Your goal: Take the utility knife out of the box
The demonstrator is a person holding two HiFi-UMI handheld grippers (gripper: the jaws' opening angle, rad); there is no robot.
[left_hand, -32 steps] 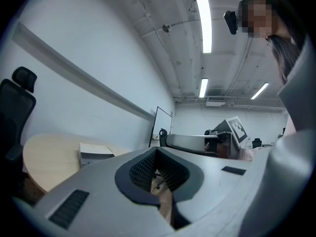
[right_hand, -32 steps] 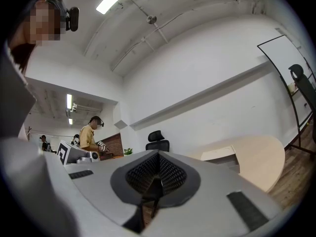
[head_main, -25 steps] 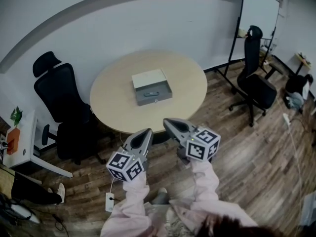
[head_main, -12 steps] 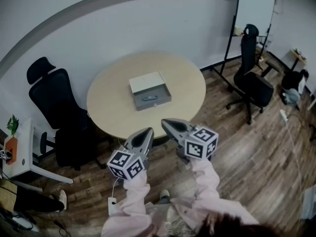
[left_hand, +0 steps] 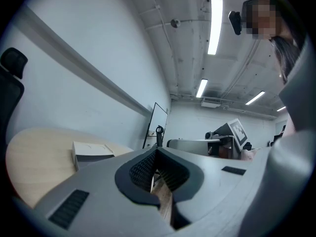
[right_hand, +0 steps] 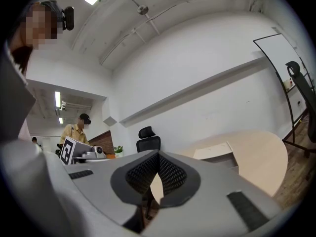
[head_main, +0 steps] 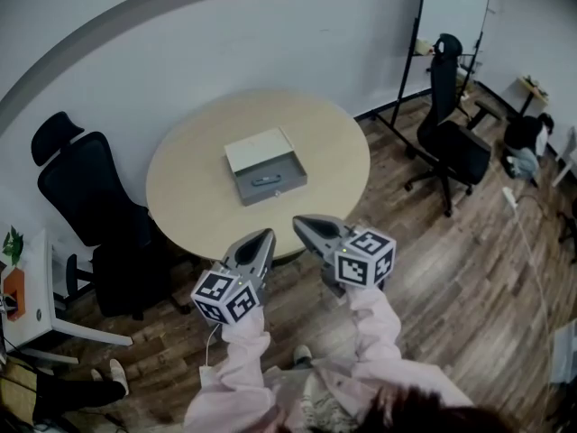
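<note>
A grey metal box (head_main: pixel 266 171) stands open on the round wooden table (head_main: pixel 334 147), its pale lid tipped back. A small dark utility knife (head_main: pixel 262 180) lies inside it. Both grippers hover over the floor, short of the table's near edge, pointing level at the box. My left gripper (head_main: pixel 265 235) is shut with nothing in it, and so is my right gripper (head_main: pixel 301 221). The box (left_hand: pixel 91 152) appears low on the tabletop beyond the closed left gripper (left_hand: pixel 157 152) in the left gripper view. The right gripper view has the box (right_hand: pixel 217 154) past the closed right gripper (right_hand: pixel 158 154).
A black office chair (head_main: pixel 86 197) stands left of the table and another chair (head_main: pixel 451 124) at the right by a whiteboard (head_main: pixel 451 12). A small white desk (head_main: pixel 32 287) is at far left. A person (right_hand: pixel 79 127) stands far off. Wooden floor lies around the table.
Both grippers have come a little closer to the table, still side by side and shut. The table and box have drifted left in the head view.
</note>
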